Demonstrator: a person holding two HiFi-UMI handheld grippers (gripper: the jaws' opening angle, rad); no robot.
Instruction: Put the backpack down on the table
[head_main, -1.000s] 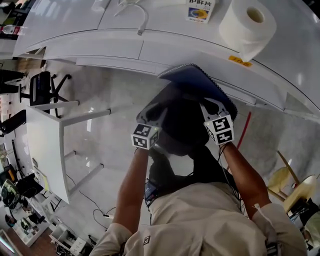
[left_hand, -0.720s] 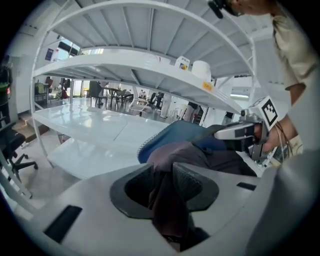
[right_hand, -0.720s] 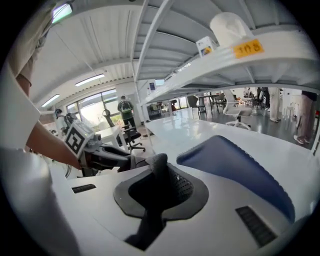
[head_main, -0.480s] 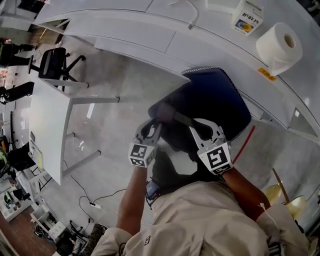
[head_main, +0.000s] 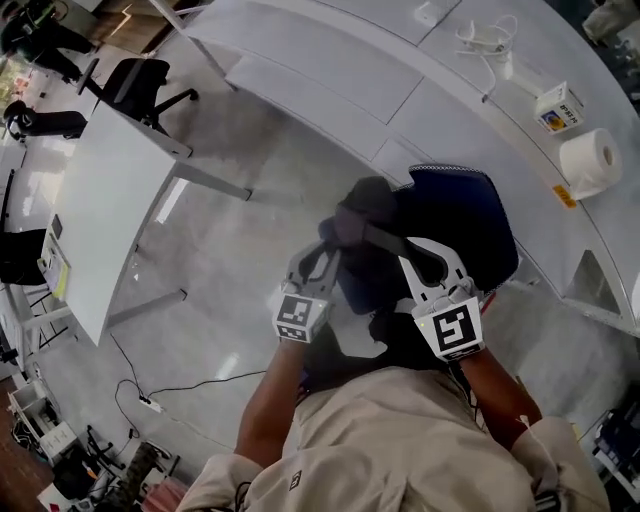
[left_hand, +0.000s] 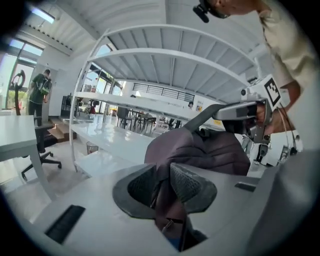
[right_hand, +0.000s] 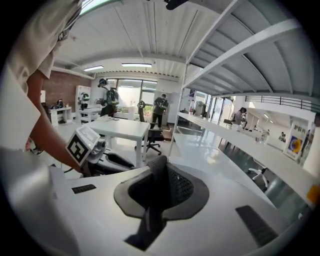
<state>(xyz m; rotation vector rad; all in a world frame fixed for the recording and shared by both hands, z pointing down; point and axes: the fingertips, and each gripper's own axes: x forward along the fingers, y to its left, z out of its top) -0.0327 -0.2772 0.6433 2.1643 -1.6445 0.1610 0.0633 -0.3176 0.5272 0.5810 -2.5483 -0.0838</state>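
Over the floor, just short of the long white worktop (head_main: 470, 110), the backpack (head_main: 455, 225) hangs in the air between my two grippers and has not yet touched down. My left gripper (left_hand: 162, 176) has just been closing, and its fingers (left_hand: 192, 186) now pinch a bunched fold of the bag's dark cloth, with the bulk of the bag slumped beyond them. My right gripper (right_hand: 162, 185) is all but closed, clamped on a thin dark strap (right_hand: 150, 220) that runs down between its fingers. I judge the bag to be soft and floppy. It sags wherever I don't support it, and cloth can creep out of a pinch, so the strap and a thick gathered fold near the top are the sound places to hold. It isn't fragile, but its rounded body suggests some weight, so I'd lower it base first to stop it flopping over. Whether anything is inside I cannot tell, as no opening shows in any view. On the worktop a paper roll (head_main: 590, 160) and a small closed box (head_main: 558, 108) stand near each other, contents unseen, so the bare stretch beside them looks the better landing place.
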